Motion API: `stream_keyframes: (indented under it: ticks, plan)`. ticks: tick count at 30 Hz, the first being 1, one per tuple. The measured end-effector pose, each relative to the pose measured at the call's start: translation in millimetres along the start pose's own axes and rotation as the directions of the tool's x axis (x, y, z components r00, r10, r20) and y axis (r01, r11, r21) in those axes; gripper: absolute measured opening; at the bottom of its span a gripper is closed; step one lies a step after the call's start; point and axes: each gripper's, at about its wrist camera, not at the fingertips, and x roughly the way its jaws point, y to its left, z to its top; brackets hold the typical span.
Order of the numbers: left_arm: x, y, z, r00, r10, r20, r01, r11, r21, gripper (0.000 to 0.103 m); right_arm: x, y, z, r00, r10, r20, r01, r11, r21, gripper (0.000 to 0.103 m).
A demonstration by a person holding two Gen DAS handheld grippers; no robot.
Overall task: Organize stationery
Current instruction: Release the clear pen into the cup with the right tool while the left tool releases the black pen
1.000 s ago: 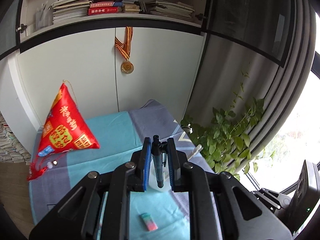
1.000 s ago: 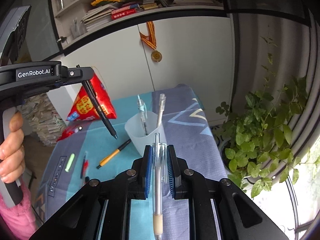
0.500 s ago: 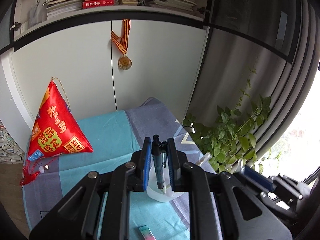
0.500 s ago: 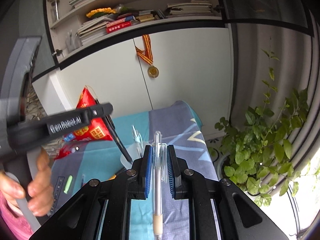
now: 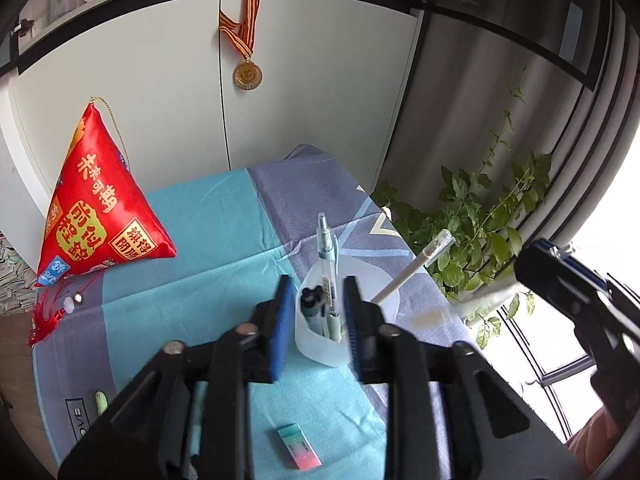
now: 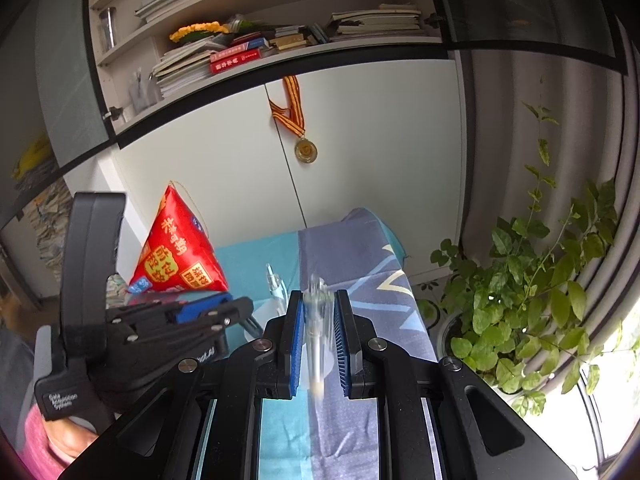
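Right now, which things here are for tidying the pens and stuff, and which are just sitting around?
For the job: the pen cup, the black pen in it, the clear pen in the right tongs, the eraser, the opening left tongs.

Just lying about: the red pouch, the medal, the plant.

tablecloth (image 5: 224, 240): teal and grey-blue blocks, pale line motif at 3 o'clock
pyramid pouch (image 5: 96, 204): red satin, yellow characters, at 9 o'clock
medal (image 5: 248, 76): gold disc, red-and-gold striped ribbon, at 12 o'clock
eraser (image 5: 299, 446): mint fading to pink, at 6 o'clock
pen cup (image 5: 320, 344): frosted white
cabinet doors (image 5: 304, 92): white
plant (image 6: 532, 304): green leaves
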Motion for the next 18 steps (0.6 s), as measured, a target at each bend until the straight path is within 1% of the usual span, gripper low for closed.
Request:
stream_keyframes:
  ticks: [1,3,6,8,12,18]
  plan:
    - [-4.5,0.5,-1.9,1.000,0.002,0.013,-0.002,1.000,0.001,0.038,0.4,0.4,1.1,1.000,-0.003,0.002,0.003,1.000,0.000,0.016]
    - [-16.5,2.9,-7.0,0.999,0.028,0.045,-0.028,1.000,0.012,0.039,1.5,2.1,3.4,1.000,-0.017,0.009,0.017,1.000,-0.007,0.016]
    - [-31.3,9.7,-14.0,0.996,0.056,0.076,-0.058,0.998,0.016,0.039,3.4,7.0,7.7,1.000,-0.014,0.012,0.014,1.000,-0.016,0.016]
    - [-39.7,17.4,-18.8,0.995,0.054,0.082,-0.055,0.998,0.005,0.040,2.6,9.3,10.9,1.000,-0.011,0.015,0.011,1.000,-0.018,0.016]
    - [-52.8,33.5,-30.0,0.994,0.059,0.092,-0.057,0.998,-0.025,0.041,-3.7,17.2,19.7,0.999,0.002,0.054,0.000,0.999,-0.033,0.016]
    - [-63.7,52.1,-49.7,0.992,0.086,0.089,-0.080,0.995,-0.061,0.042,9.0,37.0,27.7,0.997,-0.030,0.075,0.037,0.995,-0.089,0.016]
